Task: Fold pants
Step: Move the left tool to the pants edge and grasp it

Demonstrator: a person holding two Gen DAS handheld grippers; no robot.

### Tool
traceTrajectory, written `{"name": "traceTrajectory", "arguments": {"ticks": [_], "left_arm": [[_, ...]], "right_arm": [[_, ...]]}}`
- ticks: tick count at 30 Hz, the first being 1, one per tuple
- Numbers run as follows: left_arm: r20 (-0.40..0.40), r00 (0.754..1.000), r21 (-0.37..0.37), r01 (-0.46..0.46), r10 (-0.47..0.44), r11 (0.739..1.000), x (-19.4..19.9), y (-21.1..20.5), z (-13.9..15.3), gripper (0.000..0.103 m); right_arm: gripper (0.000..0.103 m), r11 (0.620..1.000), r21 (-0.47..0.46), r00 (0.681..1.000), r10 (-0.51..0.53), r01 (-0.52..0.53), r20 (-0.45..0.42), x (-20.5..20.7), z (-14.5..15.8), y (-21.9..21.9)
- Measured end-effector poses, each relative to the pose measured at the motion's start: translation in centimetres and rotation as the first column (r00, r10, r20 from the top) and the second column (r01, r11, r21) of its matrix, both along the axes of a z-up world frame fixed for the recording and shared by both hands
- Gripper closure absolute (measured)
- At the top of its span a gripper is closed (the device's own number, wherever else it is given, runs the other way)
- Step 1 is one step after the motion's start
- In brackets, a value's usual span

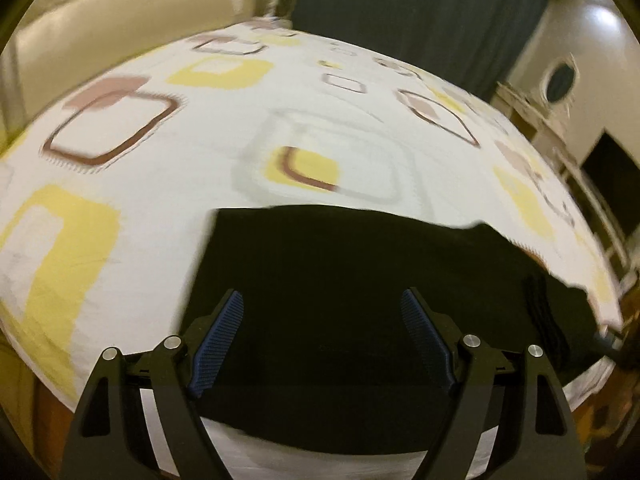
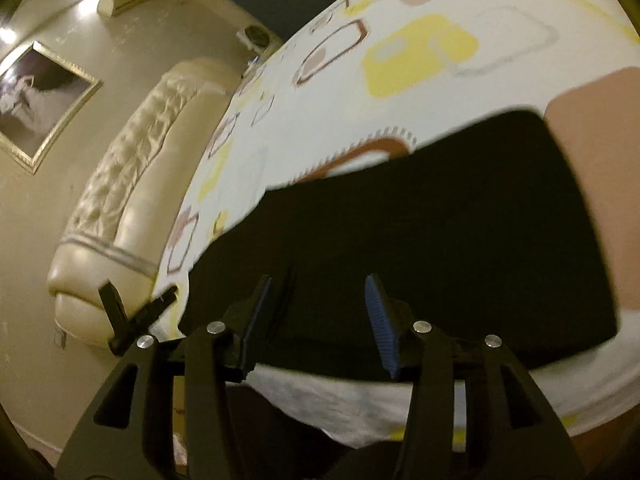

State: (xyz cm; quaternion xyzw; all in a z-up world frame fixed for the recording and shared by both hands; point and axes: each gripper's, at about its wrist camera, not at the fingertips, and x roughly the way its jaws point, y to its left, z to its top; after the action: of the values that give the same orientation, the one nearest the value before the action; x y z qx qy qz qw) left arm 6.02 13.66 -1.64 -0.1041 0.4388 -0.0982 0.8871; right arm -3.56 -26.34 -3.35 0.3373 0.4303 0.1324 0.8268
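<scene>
Black pants [image 1: 340,280] lay flat on patterned bedsheet [image 1: 224,120], near bed's front edge. Looked soft, light, floppy; best pinched at corners/hem. Left gripper [image 1: 322,304] wide open, holding nothing; right gripper [image 2: 318,292] approx. half open, empty. Plenty of free sheet beyond; headboard [image 2: 132,184] well apart.
</scene>
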Motion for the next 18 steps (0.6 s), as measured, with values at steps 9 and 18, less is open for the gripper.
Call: {"name": "traceTrajectory", "arguments": {"ticks": [9, 18], "left_arm": [[-0.194, 0.981, -0.225, -0.05, 0.006, 0.973, 2.9, 8.0, -4.5, 0.023], [-0.178, 0.982, -0.273, 0.018, -0.069, 0.962, 3.7, 7.6, -5.3, 0.023]], "right_arm": [[0.047, 1.0, -0.017, 1.0, 0.022, -0.022, 0.0, -1.5, -0.2, 1.3], [0.042, 0.999, 0.007, 0.999, 0.046, -0.045, -0.011, -1.0, -0.8, 2.1]]}}
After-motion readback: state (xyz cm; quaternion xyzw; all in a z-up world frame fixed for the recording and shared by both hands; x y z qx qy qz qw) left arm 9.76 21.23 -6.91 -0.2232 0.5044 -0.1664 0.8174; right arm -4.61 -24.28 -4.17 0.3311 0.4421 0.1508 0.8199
